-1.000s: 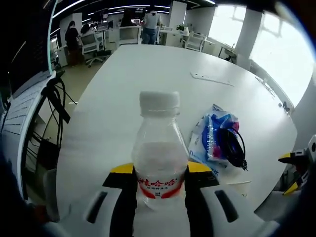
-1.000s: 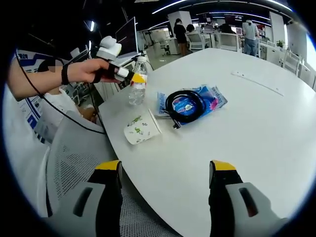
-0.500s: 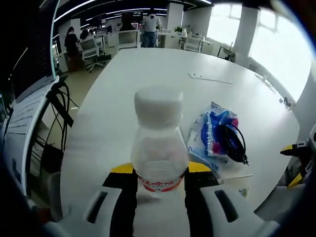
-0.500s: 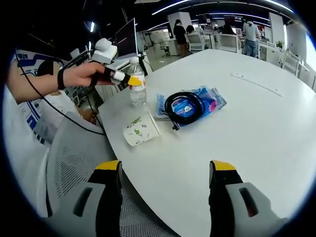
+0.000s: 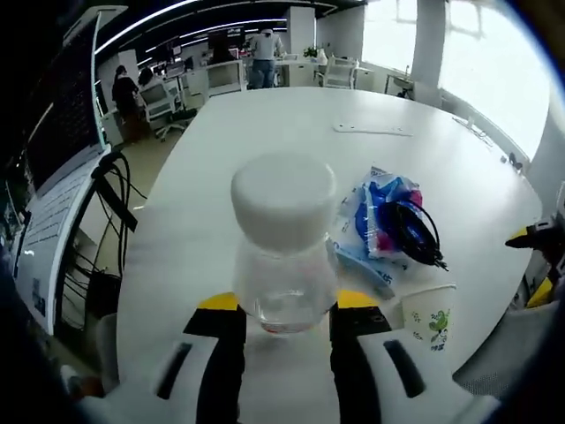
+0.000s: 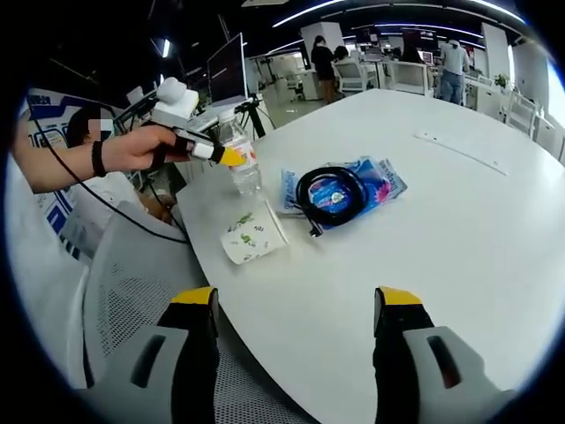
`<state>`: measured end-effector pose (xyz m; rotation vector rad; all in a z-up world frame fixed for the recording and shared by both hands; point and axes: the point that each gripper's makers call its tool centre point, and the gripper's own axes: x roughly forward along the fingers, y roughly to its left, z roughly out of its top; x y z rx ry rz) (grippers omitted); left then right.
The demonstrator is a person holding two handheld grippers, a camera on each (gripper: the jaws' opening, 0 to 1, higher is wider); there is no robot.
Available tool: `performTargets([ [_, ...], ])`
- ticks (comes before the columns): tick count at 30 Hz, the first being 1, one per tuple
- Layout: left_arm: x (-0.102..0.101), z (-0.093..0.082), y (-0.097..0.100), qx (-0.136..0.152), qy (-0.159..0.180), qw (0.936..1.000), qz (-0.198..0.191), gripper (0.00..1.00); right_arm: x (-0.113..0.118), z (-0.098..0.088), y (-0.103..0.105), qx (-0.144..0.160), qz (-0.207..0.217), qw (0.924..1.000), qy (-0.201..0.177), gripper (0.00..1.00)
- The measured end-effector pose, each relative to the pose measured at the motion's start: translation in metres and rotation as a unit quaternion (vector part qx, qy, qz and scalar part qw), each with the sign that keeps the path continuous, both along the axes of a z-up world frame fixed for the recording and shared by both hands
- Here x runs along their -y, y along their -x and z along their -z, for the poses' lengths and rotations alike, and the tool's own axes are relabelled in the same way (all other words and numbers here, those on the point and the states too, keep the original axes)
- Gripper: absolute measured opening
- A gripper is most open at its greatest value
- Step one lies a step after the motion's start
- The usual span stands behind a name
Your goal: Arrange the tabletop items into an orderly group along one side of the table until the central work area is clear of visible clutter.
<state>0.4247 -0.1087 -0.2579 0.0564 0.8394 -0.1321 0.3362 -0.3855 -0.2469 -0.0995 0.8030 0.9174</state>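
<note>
The left tongs pinch a clear water bottle with a white cap, jaws pressed against its lower body on both sides. In the right gripper view the bottle stands at about 10 o'clock, at the near edge of the white worktop, with the left tongs clamped on it and a hand behind them. Whether its base touches the worktop cannot be told.

Just beside the bottle, toward 3 o'clock in that view, lie a blue snack bag with a coiled black cable on top, and a paper cup on its side near 8 o'clock. In the left gripper view the bag, cable and cup sit at 3 to 4 o'clock.

The right tongs are spread wide and hold nothing, hovering over the worktop edge.

The step in hand looks like placing the bottle at the edge group. Next, the left tongs likely need to set it upright and let go, then 1 pair can tidy the tipped cup, which may roll.
</note>
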Motion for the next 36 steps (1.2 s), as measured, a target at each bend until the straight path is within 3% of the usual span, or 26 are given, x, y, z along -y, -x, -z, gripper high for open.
performTargets([
  [28, 0.004, 0.004, 0.012, 0.01, 0.0, 0.9999, 0.003, 0.37, -0.003, 0.003, 0.001, -0.005, -0.005, 1.0, 0.0, 0.71],
  [36, 0.011, 0.008, 0.011, 0.013, 0.015, 0.9996, 0.018, 0.46, 0.001, 0.003, -0.001, -0.005, 0.0, 1.0, -0.001, 0.71],
])
